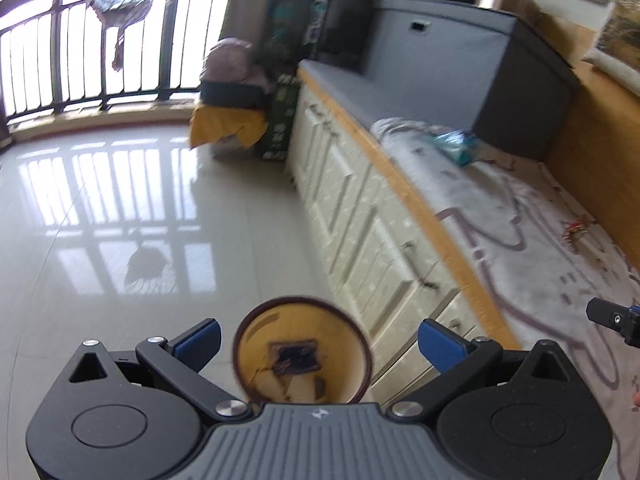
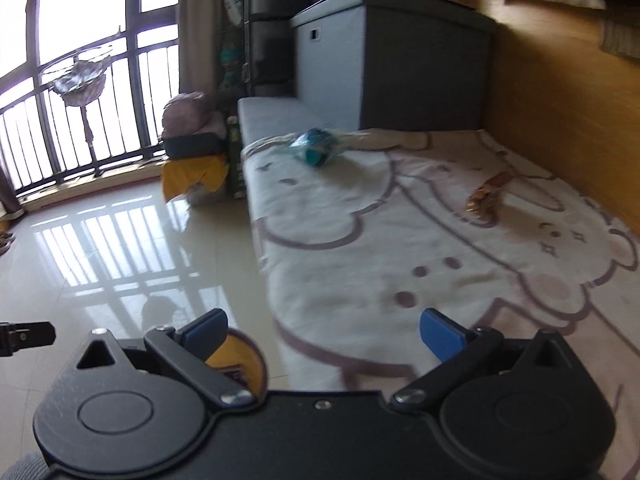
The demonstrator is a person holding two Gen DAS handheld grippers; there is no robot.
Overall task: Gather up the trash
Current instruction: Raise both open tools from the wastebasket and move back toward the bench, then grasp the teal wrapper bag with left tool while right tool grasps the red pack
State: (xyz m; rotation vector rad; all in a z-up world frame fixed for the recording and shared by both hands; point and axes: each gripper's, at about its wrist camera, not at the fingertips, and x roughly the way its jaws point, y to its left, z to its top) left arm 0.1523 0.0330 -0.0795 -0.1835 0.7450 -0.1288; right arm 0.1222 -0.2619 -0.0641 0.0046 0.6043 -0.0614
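Left hand-held gripper (image 1: 318, 338): fingers spread wide, gripping nothing, above the tiled floor (image 1: 120, 220).
Bin (image 1: 302, 350): round, yellow-lined, dark scrap inside, directly below between the left fingers.
Right hand-held gripper (image 2: 324, 330): open, empty, over the edge of the cartoon-print mat (image 2: 400, 248).
Gold wrapper (image 2: 486, 196): on the mat, ahead and right.
Teal packet (image 2: 316, 146): farther off on the mat, near the grey storage box (image 2: 332, 72).

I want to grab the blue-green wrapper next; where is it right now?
The blue-green wrapper lies on the patterned blanket at its far end, just before the grey storage box, left of the gold wrapper in the right wrist view.
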